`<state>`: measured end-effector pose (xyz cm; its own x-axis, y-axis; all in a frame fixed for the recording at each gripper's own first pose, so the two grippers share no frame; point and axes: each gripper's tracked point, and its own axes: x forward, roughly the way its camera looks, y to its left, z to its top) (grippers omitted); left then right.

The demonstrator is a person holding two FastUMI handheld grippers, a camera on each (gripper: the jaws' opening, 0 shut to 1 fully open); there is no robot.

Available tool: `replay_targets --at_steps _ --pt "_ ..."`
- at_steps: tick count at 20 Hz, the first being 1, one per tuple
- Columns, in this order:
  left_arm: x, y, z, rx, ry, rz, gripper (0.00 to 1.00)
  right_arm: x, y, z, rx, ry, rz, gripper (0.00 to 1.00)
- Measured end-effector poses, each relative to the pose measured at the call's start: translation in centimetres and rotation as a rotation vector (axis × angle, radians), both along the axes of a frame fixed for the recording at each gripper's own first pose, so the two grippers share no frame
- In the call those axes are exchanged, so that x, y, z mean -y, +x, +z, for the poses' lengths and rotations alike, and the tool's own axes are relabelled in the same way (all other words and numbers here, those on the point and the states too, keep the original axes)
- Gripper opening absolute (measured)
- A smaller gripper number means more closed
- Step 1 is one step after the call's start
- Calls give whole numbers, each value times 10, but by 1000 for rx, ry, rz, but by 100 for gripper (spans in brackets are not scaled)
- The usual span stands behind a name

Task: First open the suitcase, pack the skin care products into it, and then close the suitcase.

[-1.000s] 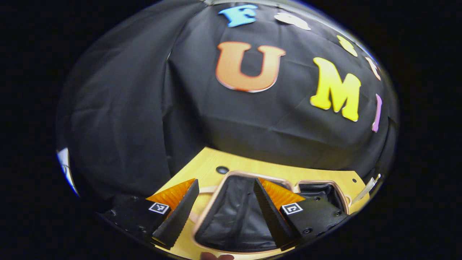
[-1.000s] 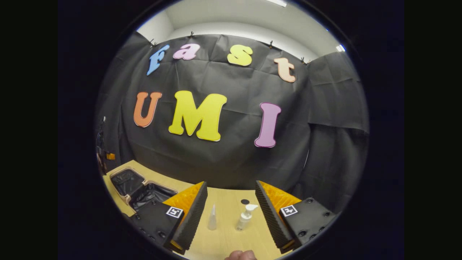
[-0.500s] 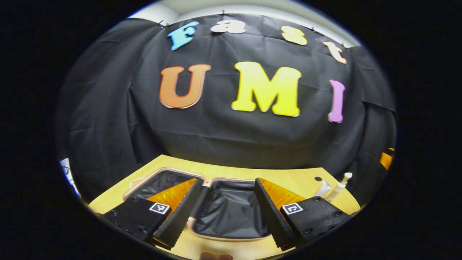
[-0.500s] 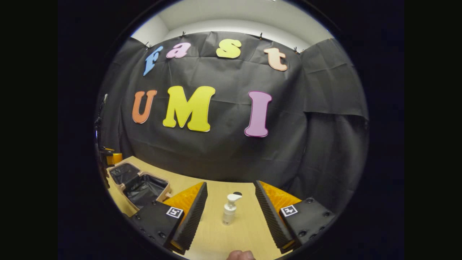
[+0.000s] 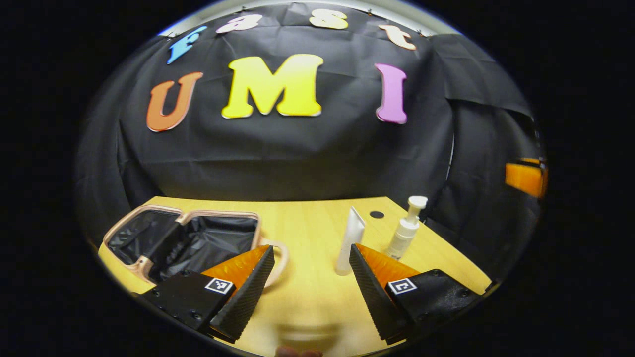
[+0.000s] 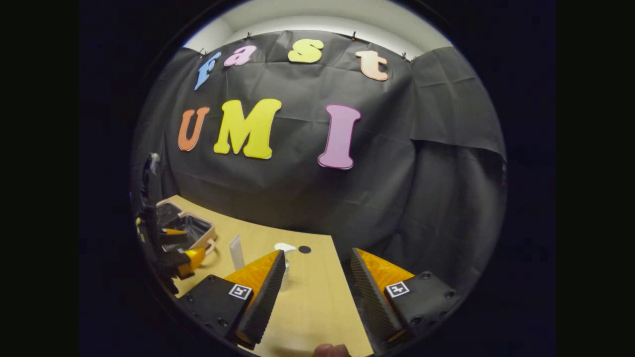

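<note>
The small suitcase lies open on the wooden table at the left in the left gripper view, its two black-lined halves side by side; it also sits far left in the right gripper view. A white tube stands upright just ahead of my left gripper, close to the right finger. A white pump bottle stands to its right. My left gripper is open and holds nothing. My right gripper is open too; the pump bottle peeks out behind its left finger, the tube farther left.
The wooden table has a dark round hole behind the bottle. The black cloth wall closes off the back and right. In the right gripper view the other gripper hangs over the table's left part, beside the suitcase.
The left gripper has swung right, away from above the open suitcase, toward the tube and bottle. The right gripper has turned right, so the bottle slid from between its fingers behind the left one.
</note>
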<state>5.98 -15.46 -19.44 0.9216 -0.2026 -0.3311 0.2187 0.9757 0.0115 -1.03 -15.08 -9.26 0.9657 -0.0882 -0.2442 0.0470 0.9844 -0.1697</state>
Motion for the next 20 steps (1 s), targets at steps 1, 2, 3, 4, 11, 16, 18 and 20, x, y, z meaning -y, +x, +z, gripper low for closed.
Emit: replay_targets --at_steps 1,2,3,4,11,16,18,20 --pt "10 8 -18 -24 6 -11 98 9 -2 -5 -15 -6 -6 79" --pt "19 15 -32 -43 11 -23 97 18 -4 -7 -31 -15 -17 79" --pt "29 25 -46 -55 9 -35 98 27 -7 -7 -42 -16 -29 79" --pt "35 34 -56 -67 13 -37 98 34 -8 -2 -37 -6 -40 79" --pt "51 81 -105 -143 45 -54 94 51 -8 -8 -53 -11 -77 79" --pt "55 94 -111 -173 35 -70 71 39 -4 -20 -79 -7 -37 79" --pt "54 98 -110 -161 57 -78 63 35 1 -29 -92 -15 -20 79" --pt "54 93 -110 -185 51 -89 48 29 6 -40 -105 -5 6 79"
